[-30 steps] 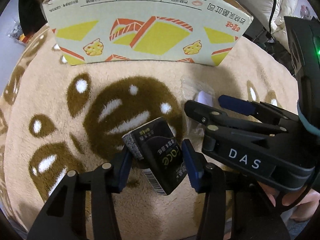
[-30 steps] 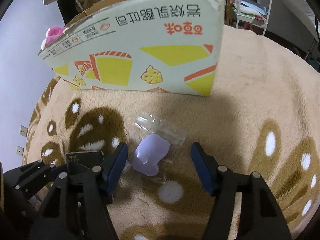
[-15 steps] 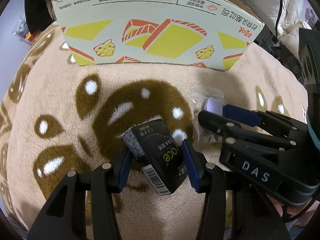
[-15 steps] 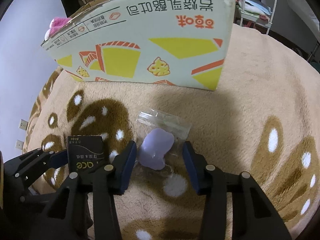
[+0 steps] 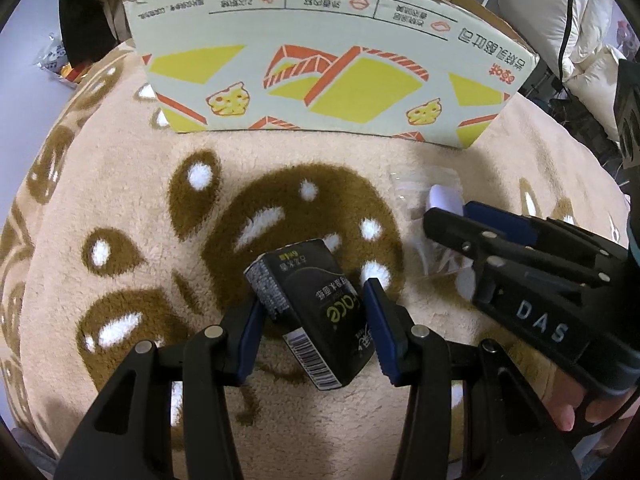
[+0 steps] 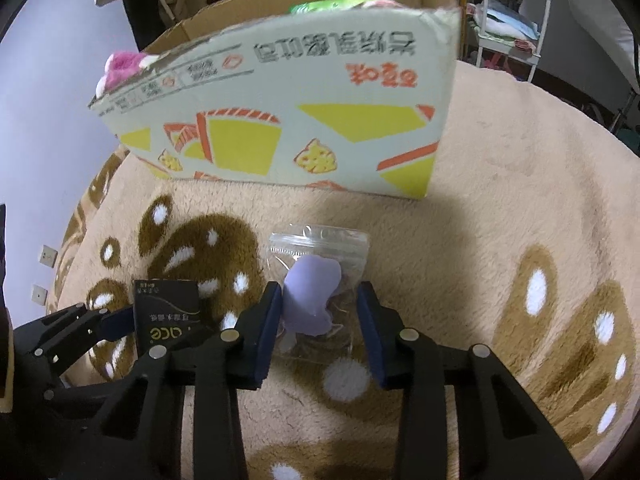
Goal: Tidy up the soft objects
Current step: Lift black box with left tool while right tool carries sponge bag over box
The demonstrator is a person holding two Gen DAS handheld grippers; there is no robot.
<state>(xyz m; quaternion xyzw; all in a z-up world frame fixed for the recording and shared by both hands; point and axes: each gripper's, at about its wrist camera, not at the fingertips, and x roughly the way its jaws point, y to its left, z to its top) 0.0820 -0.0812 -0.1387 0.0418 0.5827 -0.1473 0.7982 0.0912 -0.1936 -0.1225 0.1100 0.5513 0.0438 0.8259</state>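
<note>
My left gripper (image 5: 312, 320) is shut on a black tissue pack (image 5: 316, 316) that rests on the beige and brown blanket (image 5: 120, 200). The pack also shows in the right wrist view (image 6: 166, 316). My right gripper (image 6: 320, 320) has closed around a clear zip bag (image 6: 320, 256) holding a soft lilac piece (image 6: 312, 296); its blue pads touch the bag's sides. From the left wrist view the right gripper (image 5: 452, 216) lies to the right, over the bag (image 5: 424, 184). An open cardboard box (image 5: 320, 72) stands behind.
The box (image 6: 280, 120) holds a pink and white plush (image 6: 120, 66) at its left end and something green (image 6: 332, 2) at the right. A white rack (image 6: 508, 20) and clutter stand beyond the blanket.
My right gripper's fingers have closed in from wide apart onto the zip bag. Both grippers have drawn back slightly from the box. The left gripper keeps its hold on the pack.
</note>
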